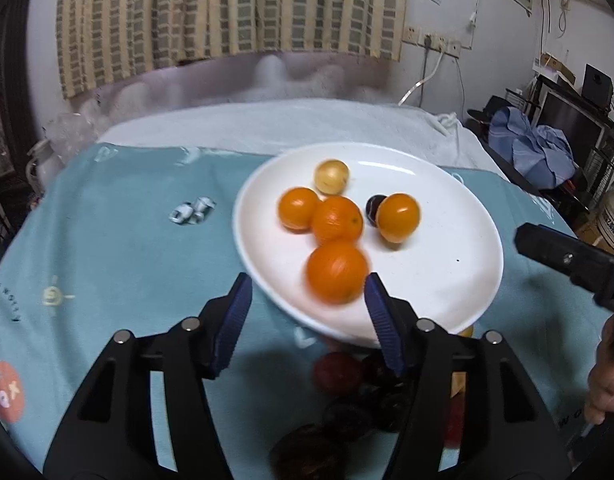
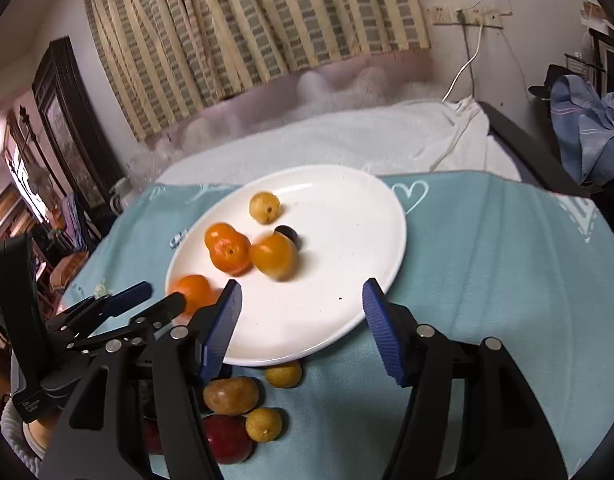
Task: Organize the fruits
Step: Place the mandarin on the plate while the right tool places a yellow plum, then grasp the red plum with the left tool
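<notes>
Loose fruit (image 2: 243, 412) is waiting on the cloth (image 2: 487, 264) by the near rim of the white plate (image 2: 347, 320). Both the left gripper (image 1: 307, 292) and right gripper (image 2: 301, 300) are hanging open and empty. Oranges (image 1: 337, 218) are clustering mid-plate; the nearest orange (image 1: 337, 272) looks blurred and, nudged, could roll off the rim.

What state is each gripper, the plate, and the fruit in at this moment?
left gripper: open, nearest orange between its fingers, not clamped
right gripper: open, empty, over the plate's near edge
plate: flat on the teal cloth, holds six fruits
nearest orange: blurred, on the plate
loose fruits: on the cloth, off the plate
</notes>
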A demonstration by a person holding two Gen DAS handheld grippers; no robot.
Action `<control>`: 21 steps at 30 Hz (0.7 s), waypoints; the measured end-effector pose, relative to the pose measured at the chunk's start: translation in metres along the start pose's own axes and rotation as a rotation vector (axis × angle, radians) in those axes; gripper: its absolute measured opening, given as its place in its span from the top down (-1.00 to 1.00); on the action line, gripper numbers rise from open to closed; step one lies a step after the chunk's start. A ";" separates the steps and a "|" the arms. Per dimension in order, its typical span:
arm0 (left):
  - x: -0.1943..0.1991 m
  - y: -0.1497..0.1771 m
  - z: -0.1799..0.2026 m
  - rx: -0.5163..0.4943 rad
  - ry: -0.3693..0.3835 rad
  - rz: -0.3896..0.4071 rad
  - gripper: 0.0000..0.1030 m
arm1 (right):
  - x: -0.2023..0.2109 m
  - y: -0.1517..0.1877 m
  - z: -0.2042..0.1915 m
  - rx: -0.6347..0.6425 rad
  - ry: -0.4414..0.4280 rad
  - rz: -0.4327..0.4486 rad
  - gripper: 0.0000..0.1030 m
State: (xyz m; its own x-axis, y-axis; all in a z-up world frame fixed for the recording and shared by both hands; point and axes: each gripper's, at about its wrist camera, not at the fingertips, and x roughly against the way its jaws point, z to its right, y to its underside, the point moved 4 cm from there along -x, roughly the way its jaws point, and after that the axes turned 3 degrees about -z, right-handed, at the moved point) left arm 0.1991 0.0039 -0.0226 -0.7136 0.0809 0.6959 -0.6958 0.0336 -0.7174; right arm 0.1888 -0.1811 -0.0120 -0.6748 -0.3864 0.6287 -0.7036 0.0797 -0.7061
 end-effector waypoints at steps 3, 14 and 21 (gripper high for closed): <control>0.020 0.009 -0.015 0.023 -0.011 0.027 -0.36 | 0.012 0.009 -0.007 0.014 -0.010 -0.013 -0.22; 0.074 0.100 -0.008 -0.116 0.006 -0.018 -0.54 | 0.046 0.063 -0.009 -0.008 -0.035 -0.045 -0.24; 0.071 0.118 0.016 -0.216 0.036 -0.047 -0.57 | 0.042 0.064 -0.004 -0.041 -0.033 -0.071 -0.24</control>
State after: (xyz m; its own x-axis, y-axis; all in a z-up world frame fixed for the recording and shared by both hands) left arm 0.0654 -0.0027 -0.0572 -0.6749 0.1096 0.7298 -0.6917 0.2507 -0.6773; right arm 0.1147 -0.1886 -0.0301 -0.6158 -0.4225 0.6650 -0.7582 0.0882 -0.6461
